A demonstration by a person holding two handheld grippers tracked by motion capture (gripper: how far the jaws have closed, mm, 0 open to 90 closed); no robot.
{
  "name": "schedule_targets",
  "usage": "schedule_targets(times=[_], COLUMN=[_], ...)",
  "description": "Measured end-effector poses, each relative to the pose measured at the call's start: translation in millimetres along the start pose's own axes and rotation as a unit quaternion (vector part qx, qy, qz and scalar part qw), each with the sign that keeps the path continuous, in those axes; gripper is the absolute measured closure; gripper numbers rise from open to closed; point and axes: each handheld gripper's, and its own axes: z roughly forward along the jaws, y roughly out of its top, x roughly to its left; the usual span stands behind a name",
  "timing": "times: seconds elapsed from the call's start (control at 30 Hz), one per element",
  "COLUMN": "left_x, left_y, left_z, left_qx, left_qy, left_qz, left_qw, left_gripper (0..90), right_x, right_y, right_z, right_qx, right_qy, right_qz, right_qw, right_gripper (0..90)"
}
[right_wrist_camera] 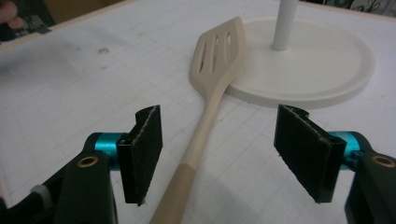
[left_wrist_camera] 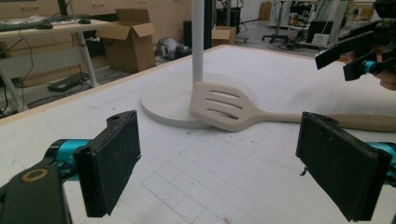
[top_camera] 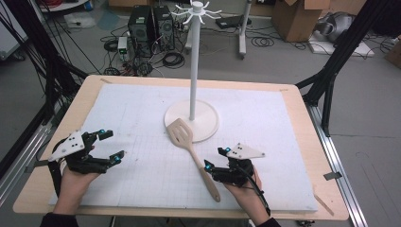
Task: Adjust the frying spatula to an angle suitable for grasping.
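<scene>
A pale wooden slotted spatula [top_camera: 189,146] lies on the white mat, its blade resting on the rim of the white stand's round base [top_camera: 210,124] and its handle pointing toward the near edge. My right gripper [top_camera: 215,158] is open and low over the mat. The spatula handle [right_wrist_camera: 205,126] runs between its two pads, with a gap on each side. My left gripper [top_camera: 114,144] rests open at the mat's left edge with nothing between its pads. From the left gripper view [left_wrist_camera: 233,158] the spatula blade [left_wrist_camera: 224,107] lies ahead and the right gripper [left_wrist_camera: 355,51] is at upper right.
The stand's white pole [top_camera: 192,71] rises from the base to a hooked top [top_camera: 195,10]. The white gridded mat [top_camera: 142,113] covers a wooden table [top_camera: 302,142]. Computer towers [top_camera: 150,28], cables and cardboard boxes [top_camera: 302,16] are on the floor beyond.
</scene>
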Motion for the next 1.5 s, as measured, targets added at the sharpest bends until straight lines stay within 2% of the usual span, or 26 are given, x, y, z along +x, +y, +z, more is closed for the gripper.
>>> schedule_targets(times=[0.23,0.43,0.6,0.67,0.7,0.73,0.83,0.9,0.97,1.07,1.17,1.27,1.3,1.37,1.5], left_x=[-0.3,-0.1,0.1,0.0,-0.2,-0.2,-0.5,-0.9,-1.2,-1.6,-1.7,-1.5,-1.4,-1.0,-1.2], left_y=[0.6,0.2,0.0,0.0,0.0,-0.1,-0.2,0.1,0.3,0.5,0.8,1.0,1.1,0.9,1.3], left_z=[0.1,0.6,0.8,0.9,1.1,1.2,1.6,1.9,2.0,2.2,2.2,1.8,1.5,1.1,0.4], left_qx=[-0.001,0.0,0.0,0.001,0.001,0.001,0.002,0.002,0.002,0.003,0.001,0.0,0.0,0.0,-0.001], left_qy=[0.001,0.001,0.001,0.002,0.002,0.002,0.003,0.001,0.002,0.0,0.0,0.0,0.0,0.0,0.001], left_qz=[0.0,0.0,-0.001,-0.001,-0.002,-0.002,-0.003,-0.002,-0.003,-0.001,-0.001,-0.002,-0.001,-0.001,-0.002], left_qw=[1.0,1.0,1.0,1.0,1.0,1.0,1.0,1.0,1.0,1.0,1.0,1.0,1.0,1.0,1.0], left_gripper=[14.2,14.2,14.3,14.3,14.3,14.3,14.4,14.4,14.4,14.4,14.5,14.5,14.4,14.4,14.5], right_x=[14.3,21.0,22.5,23.2,24.6,26.0,26.3,28.5,30.9,28.3,27.7,21.0,18.7,15.4,11.9], right_y=[-2.6,-5.9,-7.6,-8.2,-8.9,-8.6,-4.4,-3.5,-3.9,-3.5,-4.0,-3.5,-3.2,-2.5,-1.0], right_z=[20.8,33.6,41.1,44.8,46.2,46.3,48.2,48.4,48.3,48.2,48.0,46.9,46.3,45.8,43.9], right_qx=[0.054,0.102,0.14,0.163,0.167,0.168,0.186,0.189,0.188,0.188,0.184,0.181,0.18,0.182,0.177], right_qy=[-0.023,-0.03,-0.03,-0.026,-0.03,-0.037,-0.04,-0.035,-0.038,-0.03,-0.026,-0.017,-0.011,0.0,0.003], right_qz=[-0.006,-0.011,-0.004,-0.004,-0.012,-0.013,-0.011,-0.024,-0.031,-0.023,-0.034,-0.032,-0.048,-0.033,-0.045], right_qw=[0.9983,0.9942,0.9897,0.9864,0.9854,0.9849,0.9817,0.9811,0.9809,0.9814,0.982,0.9828,0.9824,0.9828,0.9832], right_gripper=[36.8,43.9,49.3,54.1,55.1,55.4,59.7,68.7,68.9,69.2,69.8,75.6,75.6,75.7,75.8])
